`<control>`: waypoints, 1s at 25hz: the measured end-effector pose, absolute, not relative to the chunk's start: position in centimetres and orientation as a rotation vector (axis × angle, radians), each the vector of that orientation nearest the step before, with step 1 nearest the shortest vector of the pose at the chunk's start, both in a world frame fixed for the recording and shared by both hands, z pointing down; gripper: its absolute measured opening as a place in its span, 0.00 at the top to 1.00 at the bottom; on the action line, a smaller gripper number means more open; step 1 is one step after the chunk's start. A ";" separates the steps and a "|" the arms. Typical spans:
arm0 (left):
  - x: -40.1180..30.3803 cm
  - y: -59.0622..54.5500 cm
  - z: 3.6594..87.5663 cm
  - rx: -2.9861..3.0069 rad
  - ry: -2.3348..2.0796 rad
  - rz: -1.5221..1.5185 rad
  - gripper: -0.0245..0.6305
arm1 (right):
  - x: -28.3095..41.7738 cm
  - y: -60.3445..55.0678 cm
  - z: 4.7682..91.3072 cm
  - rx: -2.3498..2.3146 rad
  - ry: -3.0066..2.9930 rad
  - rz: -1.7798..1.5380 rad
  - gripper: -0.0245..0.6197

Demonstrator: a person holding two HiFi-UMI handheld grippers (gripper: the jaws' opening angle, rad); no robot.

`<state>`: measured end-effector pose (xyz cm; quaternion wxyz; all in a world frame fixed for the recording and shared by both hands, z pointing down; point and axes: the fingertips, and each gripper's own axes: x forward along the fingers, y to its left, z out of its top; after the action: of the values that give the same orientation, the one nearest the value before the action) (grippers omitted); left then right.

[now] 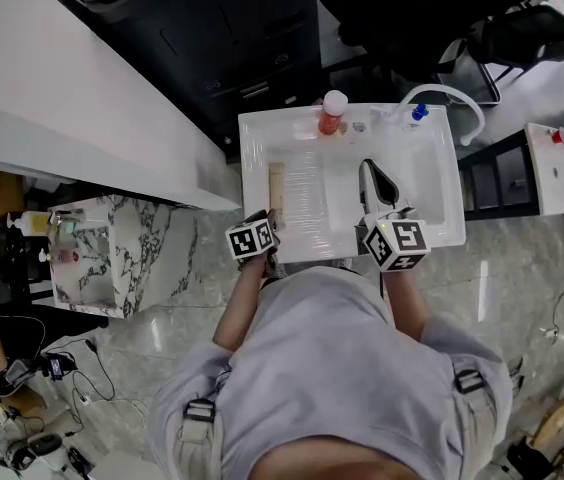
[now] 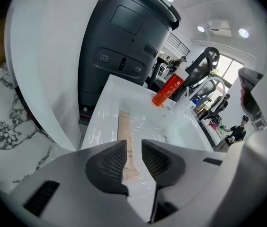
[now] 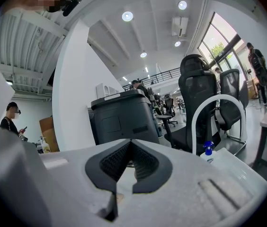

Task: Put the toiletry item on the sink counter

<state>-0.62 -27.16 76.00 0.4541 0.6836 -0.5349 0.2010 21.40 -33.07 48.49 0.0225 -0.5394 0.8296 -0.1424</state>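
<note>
A beige toiletry tube (image 1: 276,188) lies flat on the ribbed left part of the white sink counter (image 1: 302,236). My left gripper (image 1: 266,218) hovers at the tube's near end. In the left gripper view, the tube (image 2: 124,131) shows through the gap between the jaws, and the pads do not touch it. The left gripper (image 2: 134,150) is open. My right gripper (image 1: 369,171) is over the basin, to the right of the tube. In its own view the right gripper (image 3: 130,148) is shut, its tips meeting with nothing between them.
An orange bottle with a white cap (image 1: 332,113) stands at the back of the sink, and a blue-capped bottle (image 1: 419,113) stands beside the arched white faucet (image 1: 454,101). A large black machine (image 1: 222,28) stands behind the sink. A marble-topped unit (image 1: 112,258) is at the left.
</note>
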 end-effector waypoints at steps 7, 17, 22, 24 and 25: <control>-1.5 -29.8 69.9 1.816 -1.458 0.420 0.91 | 21.0 -33.1 48.4 -1.651 2.583 -0.436 0.95; -1.3 -31.5 63.7 1.953 -1.554 0.305 0.95 | 20.6 -32.7 48.4 -1.646 2.590 -0.432 0.95; -1.0 -31.8 61.2 2.006 -1.584 0.255 0.95 | 20.7 -32.6 48.2 -1.650 2.590 -0.429 0.95; -1.0 -31.9 60.1 2.030 -1.598 0.235 0.95 | 20.7 -32.5 48.1 -1.650 2.590 -0.427 0.95; -1.0 -31.9 59.6 2.042 -1.605 0.225 0.95 | 20.7 -32.5 48.1 -1.649 2.590 -0.426 0.95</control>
<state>-0.98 -31.91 59.56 0.2642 0.7556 -0.5937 0.0831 20.66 -32.46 48.07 0.0210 -0.5319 0.8353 -0.1374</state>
